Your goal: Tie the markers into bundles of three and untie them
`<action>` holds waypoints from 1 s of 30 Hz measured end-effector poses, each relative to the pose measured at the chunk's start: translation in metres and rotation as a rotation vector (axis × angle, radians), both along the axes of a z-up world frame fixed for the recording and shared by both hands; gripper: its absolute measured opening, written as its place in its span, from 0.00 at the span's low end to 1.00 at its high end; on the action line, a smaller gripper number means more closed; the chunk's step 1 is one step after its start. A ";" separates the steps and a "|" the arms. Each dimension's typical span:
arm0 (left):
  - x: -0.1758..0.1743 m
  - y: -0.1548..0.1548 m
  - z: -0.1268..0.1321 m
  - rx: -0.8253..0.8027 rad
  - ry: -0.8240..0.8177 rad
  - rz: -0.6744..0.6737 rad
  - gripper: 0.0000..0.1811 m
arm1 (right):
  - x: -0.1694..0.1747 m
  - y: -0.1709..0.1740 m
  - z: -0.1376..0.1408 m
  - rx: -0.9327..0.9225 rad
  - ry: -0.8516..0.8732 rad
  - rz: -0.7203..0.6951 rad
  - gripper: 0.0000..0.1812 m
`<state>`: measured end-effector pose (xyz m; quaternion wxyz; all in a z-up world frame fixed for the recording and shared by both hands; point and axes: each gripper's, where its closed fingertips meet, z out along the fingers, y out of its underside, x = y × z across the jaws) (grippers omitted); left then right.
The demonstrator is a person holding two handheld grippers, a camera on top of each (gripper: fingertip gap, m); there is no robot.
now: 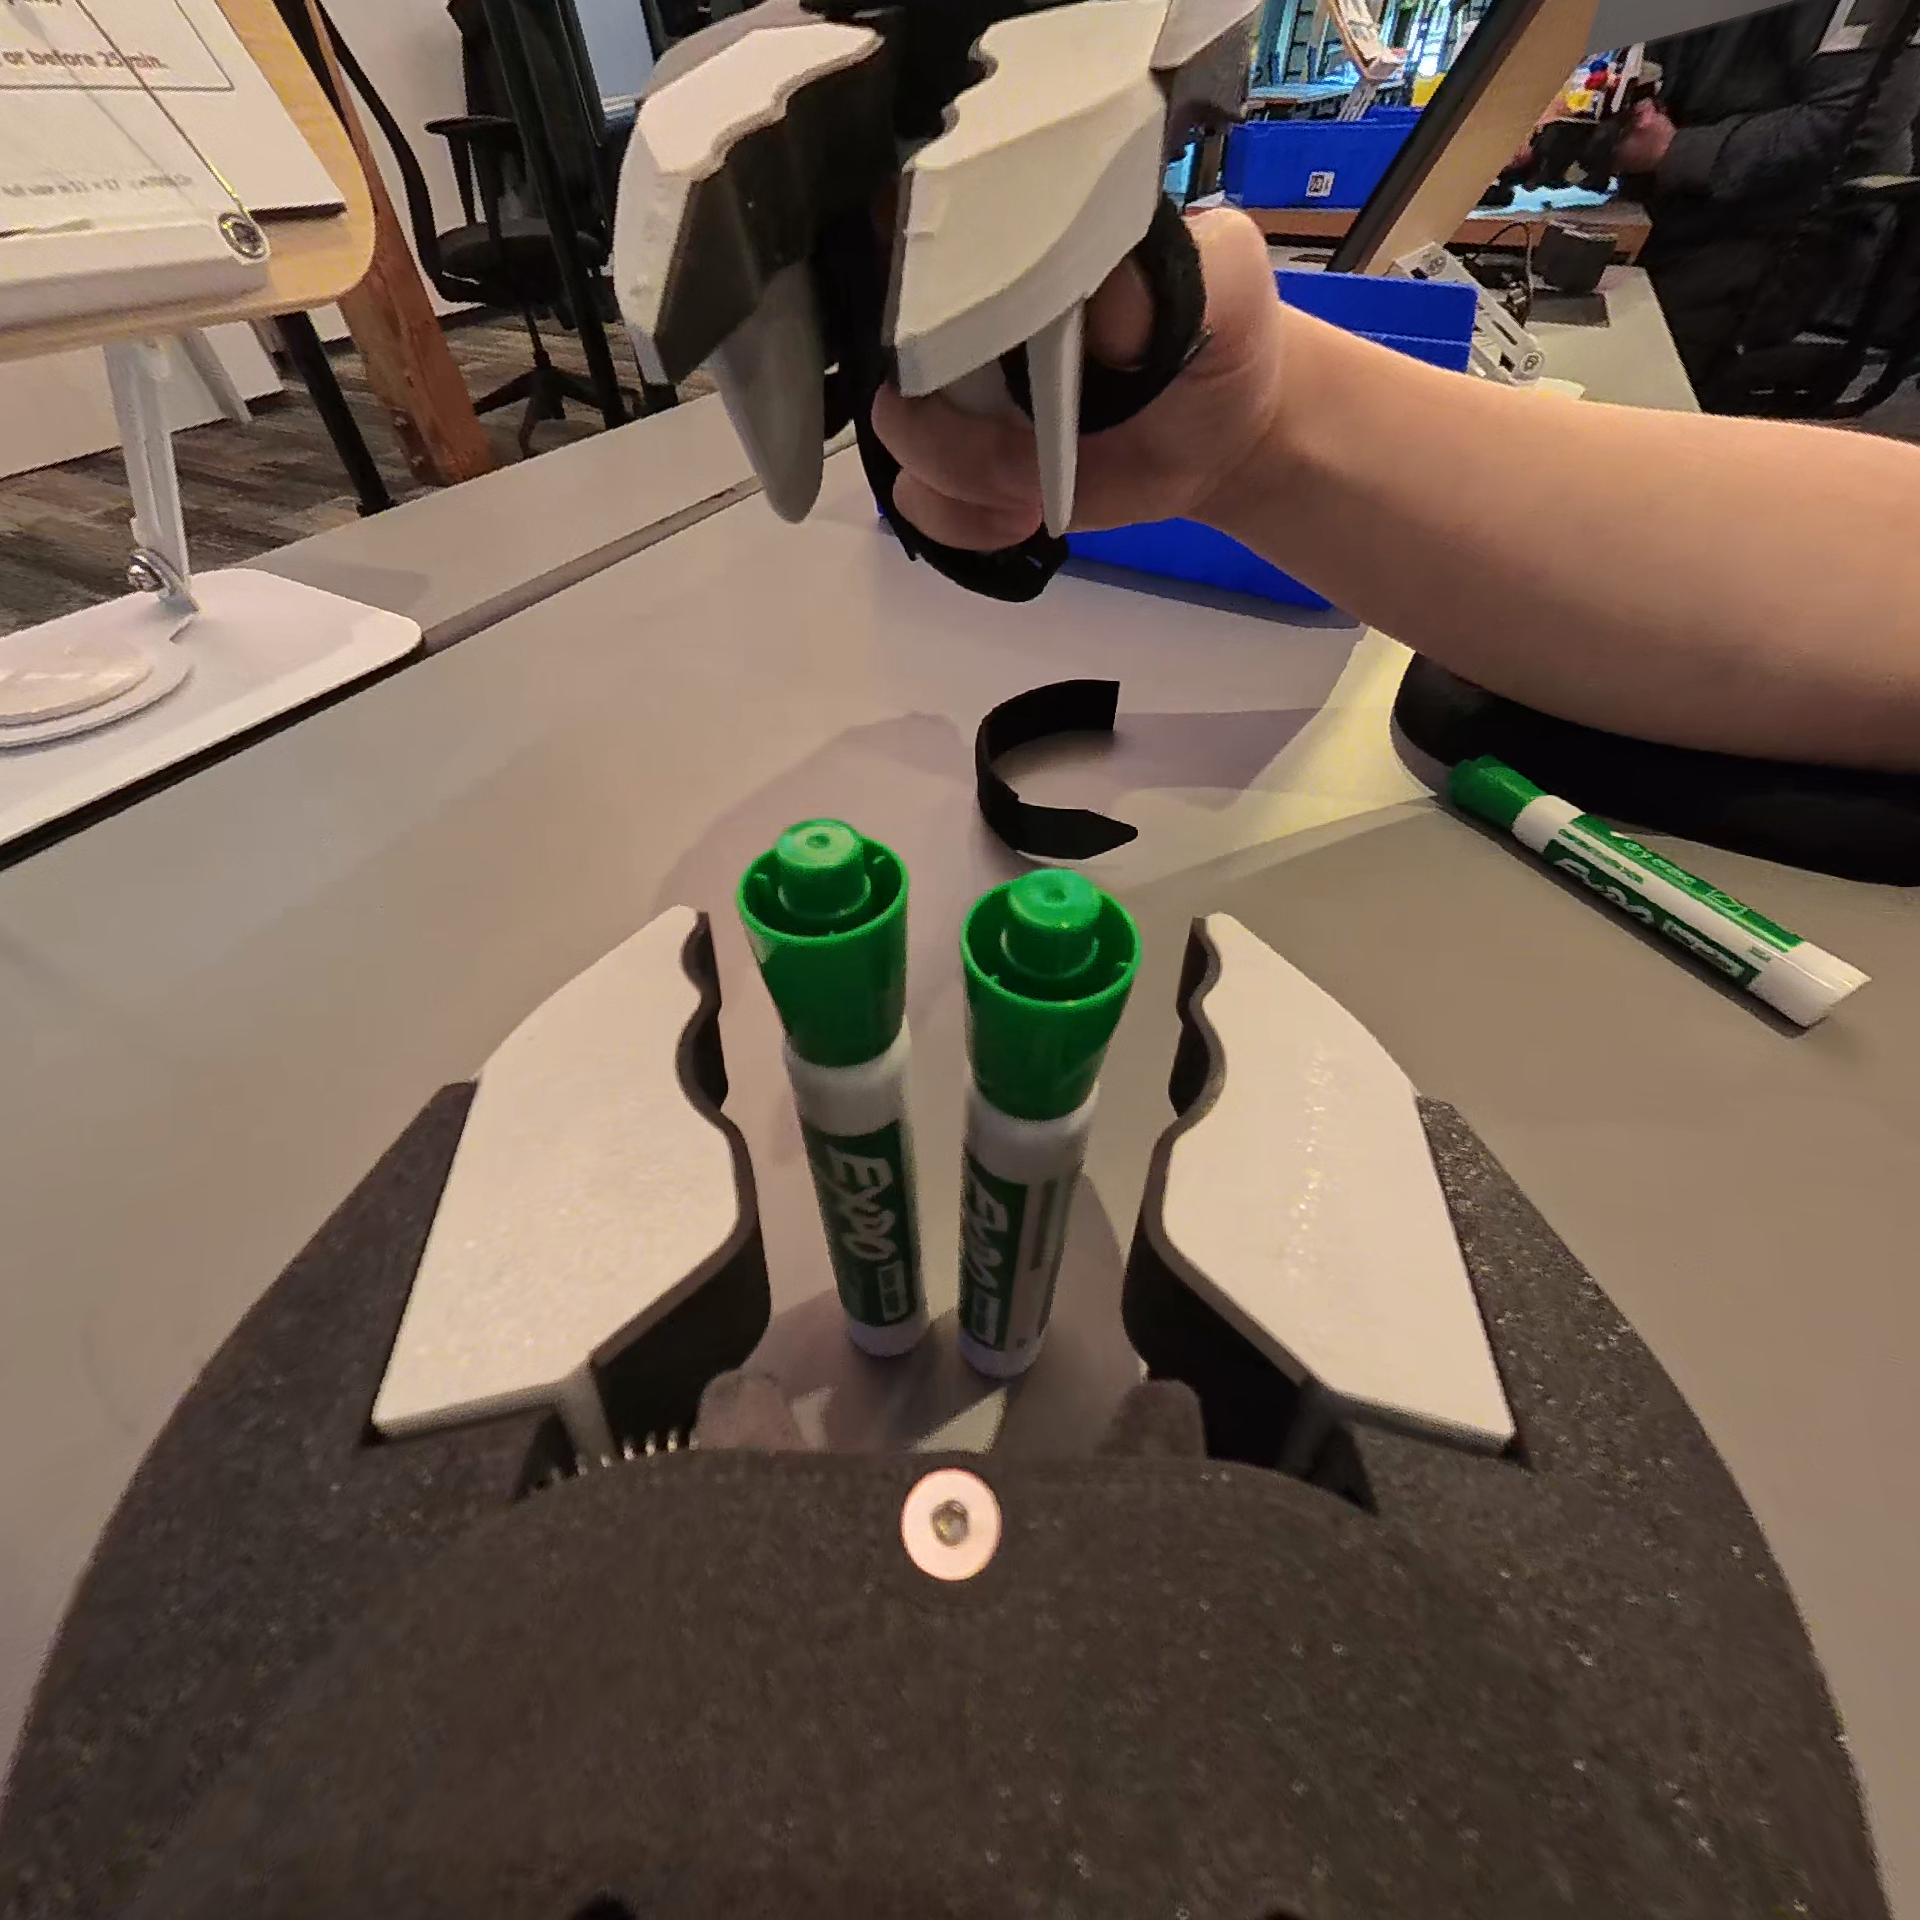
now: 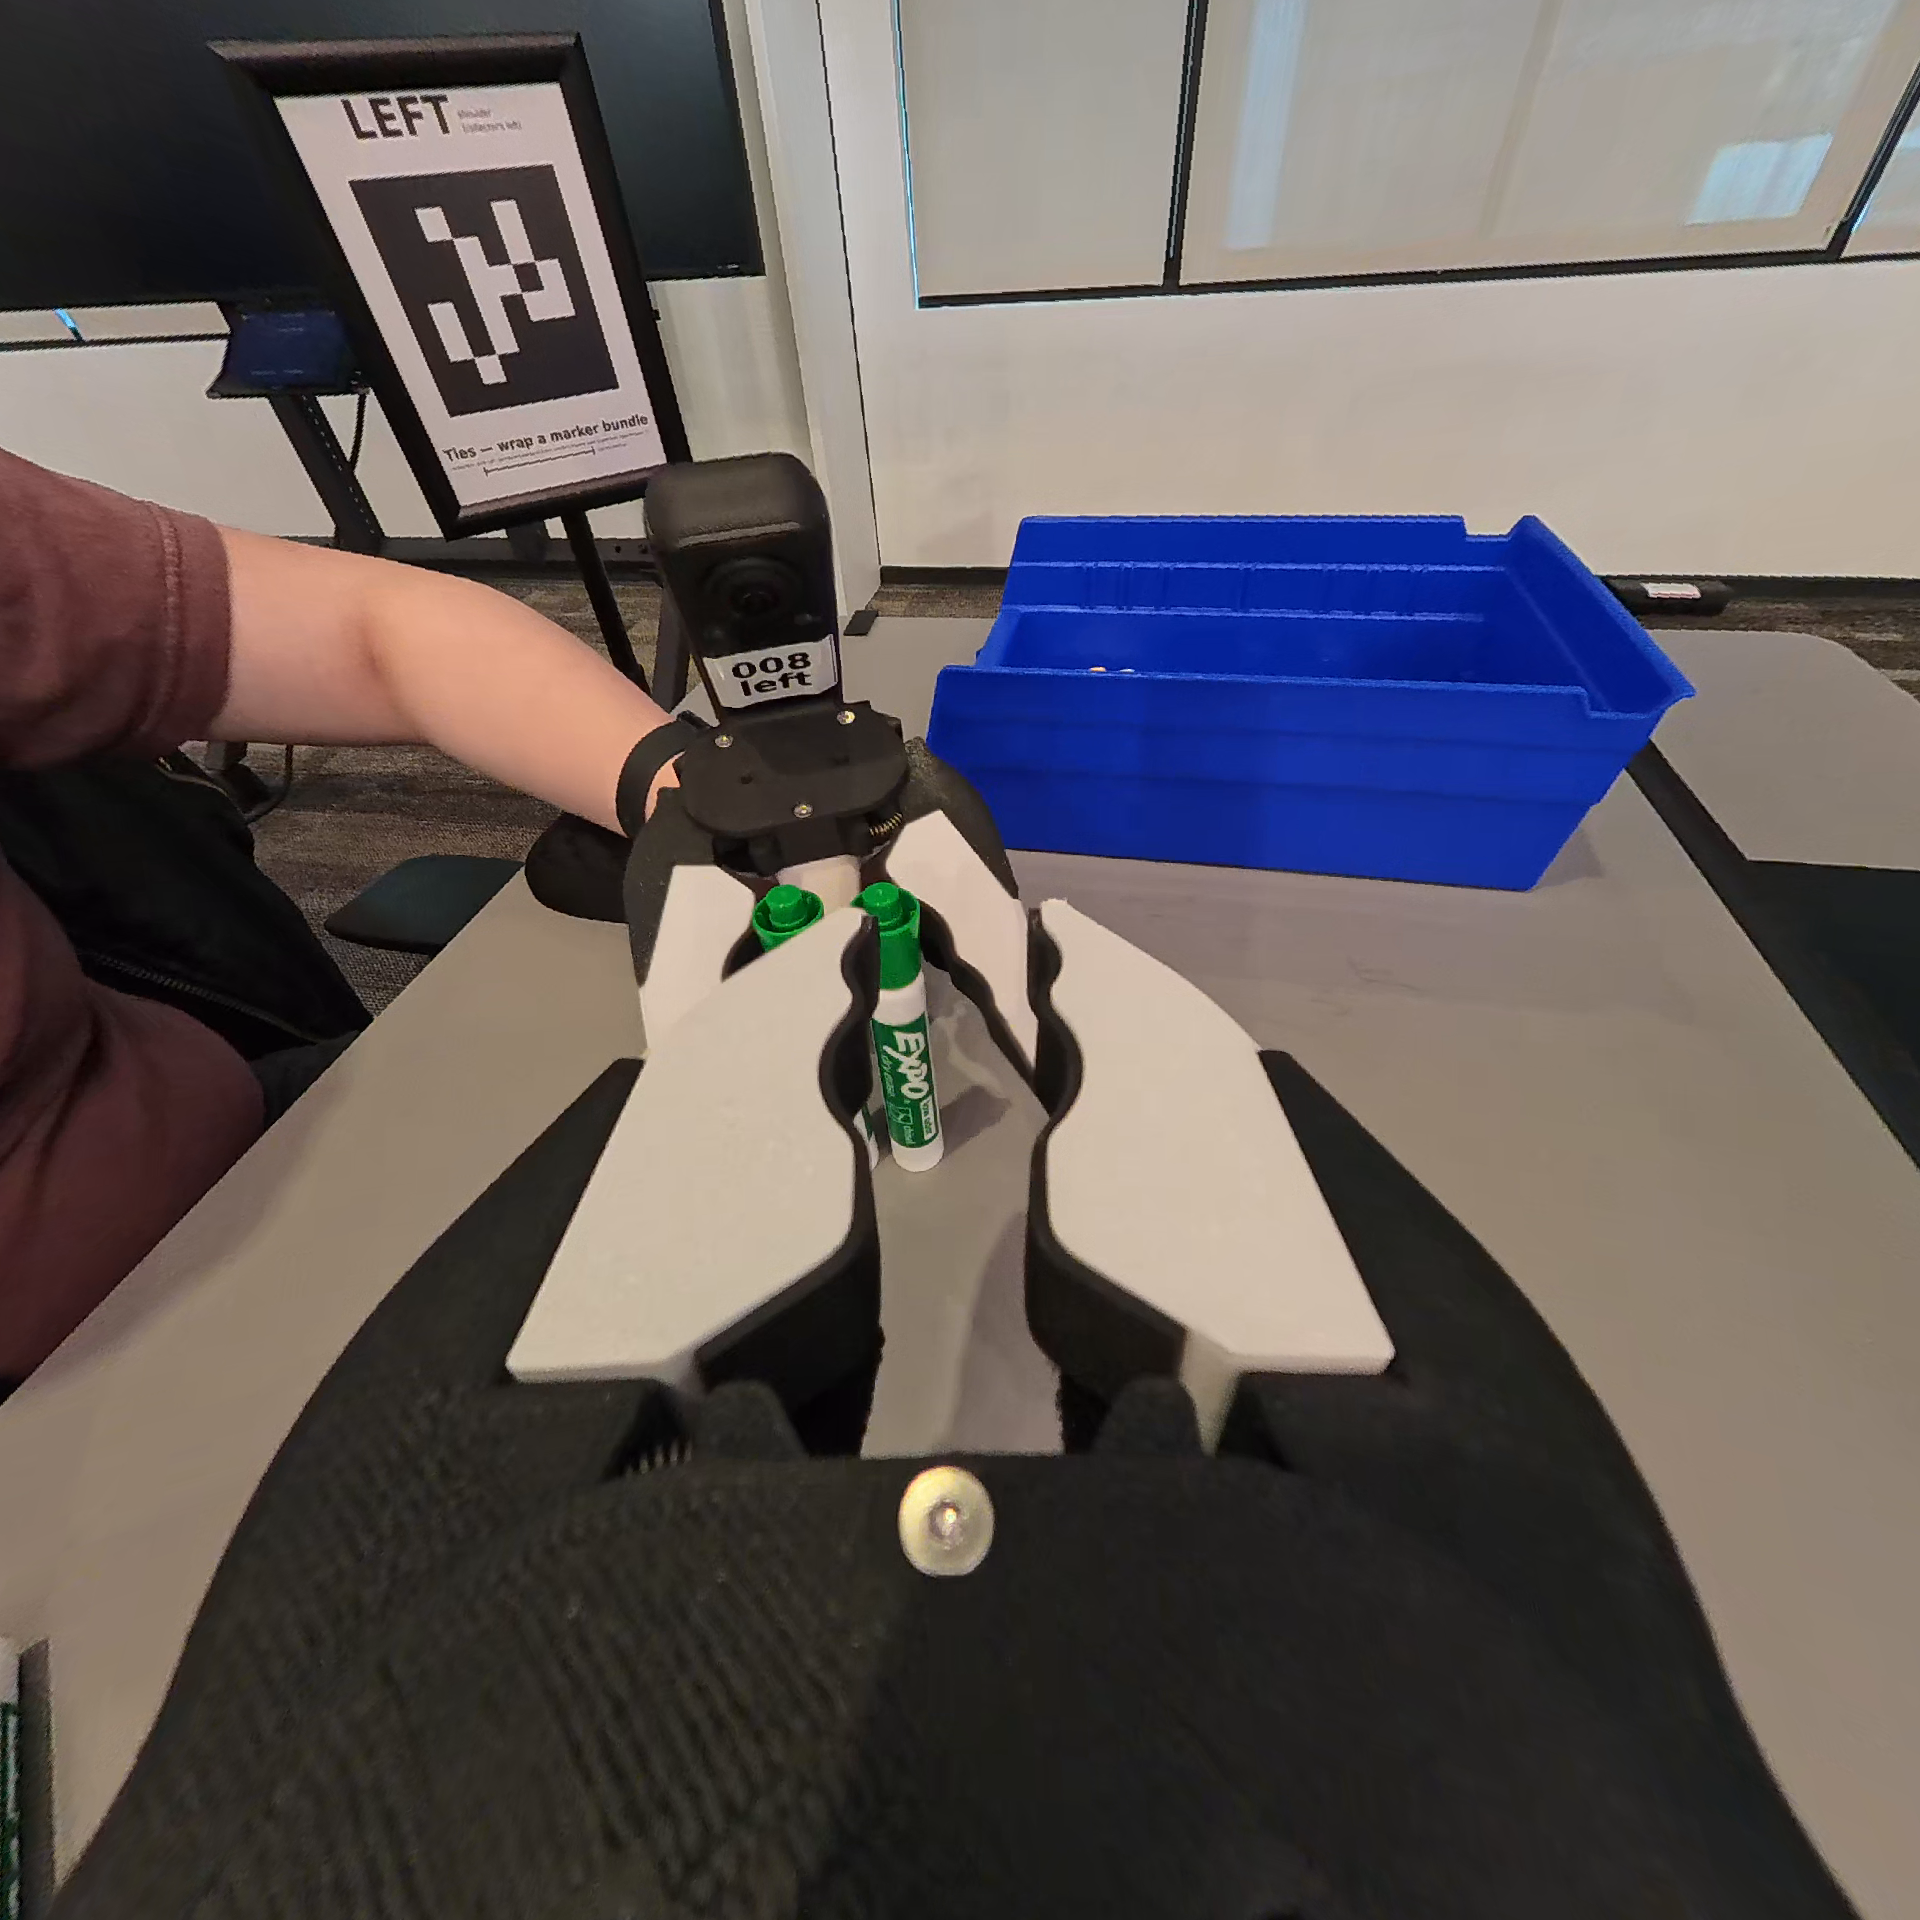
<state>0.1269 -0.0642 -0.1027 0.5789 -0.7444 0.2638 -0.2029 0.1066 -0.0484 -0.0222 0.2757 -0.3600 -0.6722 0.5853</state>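
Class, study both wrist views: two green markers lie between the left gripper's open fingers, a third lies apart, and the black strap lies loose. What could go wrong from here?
1. The two markers lie apart, untouched by the open left gripper; closing unevenly could roll one away.
2. The third marker lies off beside the forearm, which might knock it farther.
3. The black strap lies curled and loose; the open right gripper above could push it instead of gripping it.

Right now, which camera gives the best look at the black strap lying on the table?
The left wrist view: the black strap lies curled and open on the table, fully visible beyond the two green markers. The right wrist view doesn't show it.
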 end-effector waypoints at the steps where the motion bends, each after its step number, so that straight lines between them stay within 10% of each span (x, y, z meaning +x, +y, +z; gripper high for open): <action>1: 0.000 0.001 0.000 -0.003 0.000 0.002 0.47 | 0.000 0.000 0.000 -0.001 0.001 0.000 0.16; 30: 0.001 0.002 -0.011 -0.081 0.021 0.025 0.39 | 0.007 0.005 0.005 -0.009 0.012 -0.002 0.14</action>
